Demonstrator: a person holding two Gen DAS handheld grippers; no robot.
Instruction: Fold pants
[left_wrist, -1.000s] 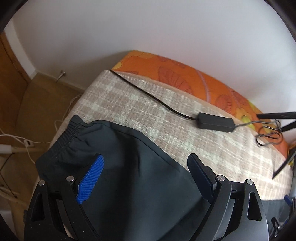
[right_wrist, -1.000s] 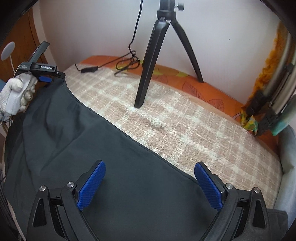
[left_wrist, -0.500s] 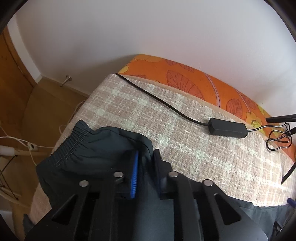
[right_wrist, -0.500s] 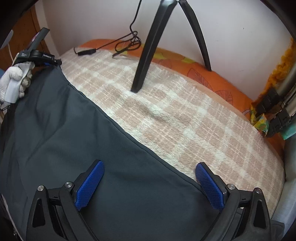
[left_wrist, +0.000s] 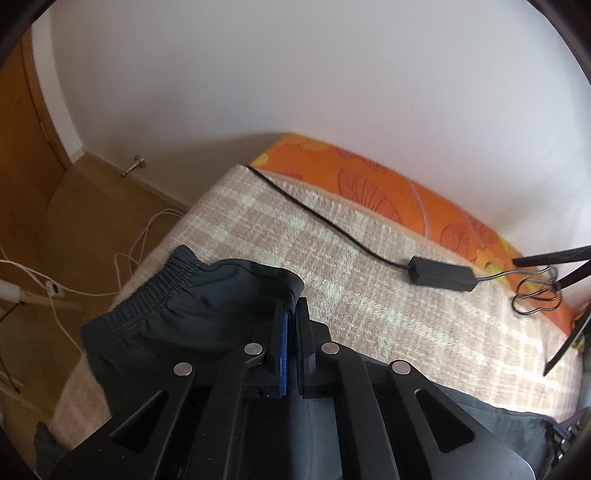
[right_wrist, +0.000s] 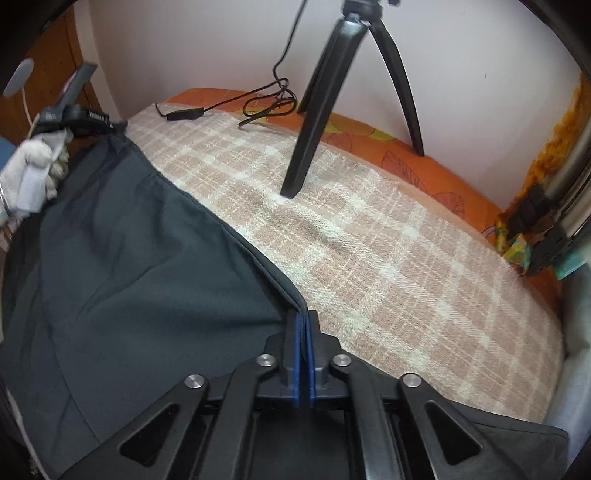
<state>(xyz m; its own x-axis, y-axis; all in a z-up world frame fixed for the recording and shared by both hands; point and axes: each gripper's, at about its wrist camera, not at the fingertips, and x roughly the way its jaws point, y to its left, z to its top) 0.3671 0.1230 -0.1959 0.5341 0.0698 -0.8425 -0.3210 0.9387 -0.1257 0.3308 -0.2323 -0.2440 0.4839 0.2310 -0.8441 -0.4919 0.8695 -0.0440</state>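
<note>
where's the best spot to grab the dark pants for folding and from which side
Grip the far long edge of the dark pants, coming down from above: one pinch by the elastic waistband, one further along. That edge lies free on the checked blanket. The left gripper and right gripper are shut on it.

Near you: pants (right_wrist: 122, 280) on the blanket (right_wrist: 388, 258), left side.
Behind them: tripod (right_wrist: 317, 122) standing on the blanket.
Far left of tripod: cable (right_wrist: 258, 103) by the wall.
</note>
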